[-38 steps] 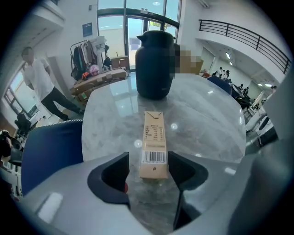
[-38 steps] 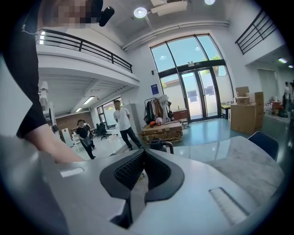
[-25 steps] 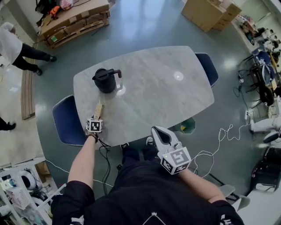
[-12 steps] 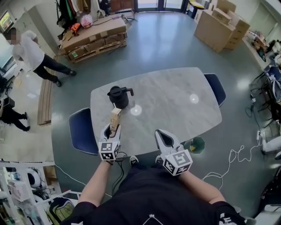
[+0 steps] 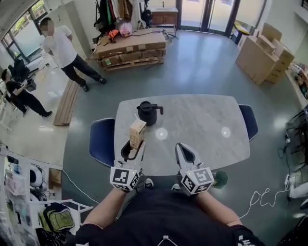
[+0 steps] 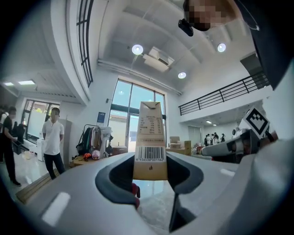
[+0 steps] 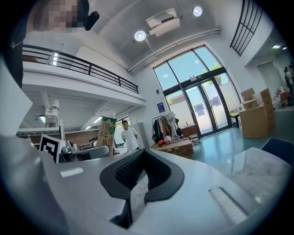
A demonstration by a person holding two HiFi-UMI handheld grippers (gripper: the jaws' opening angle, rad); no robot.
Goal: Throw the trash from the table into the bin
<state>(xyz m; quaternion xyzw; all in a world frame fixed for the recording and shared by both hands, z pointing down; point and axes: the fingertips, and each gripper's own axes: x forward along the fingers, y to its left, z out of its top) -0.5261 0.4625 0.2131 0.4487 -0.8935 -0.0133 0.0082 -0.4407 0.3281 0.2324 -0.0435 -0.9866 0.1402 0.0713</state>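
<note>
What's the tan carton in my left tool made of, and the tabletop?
The tan rectangular carton held in the left tool looks like matte printed paperboard: folded gable top, barcode, flat faces. The pale tabletop looks like polished marble or marble-look laminate: grey veining, glossy light reflections.

A black jug (image 5: 147, 113) with a lid and a handle stands upright. A blue chair (image 5: 102, 141) is on its left, and a second blue chair (image 5: 249, 121) is far off on the right. Farther back, flat cardboard sheets (image 5: 130, 48) lie in a pile on the shiny grey floor (image 5: 192, 67). Big cardboard boxes (image 5: 262, 53) sit at the right. A person in a white shirt (image 5: 65, 50) stands near a long wooden bench (image 5: 67, 103). A person in dark clothes (image 5: 19, 96) is at the left edge. Coats (image 5: 113, 12) hang beside glass doors (image 5: 211, 14). A white cable (image 5: 262, 197) curls on the floor.
</note>
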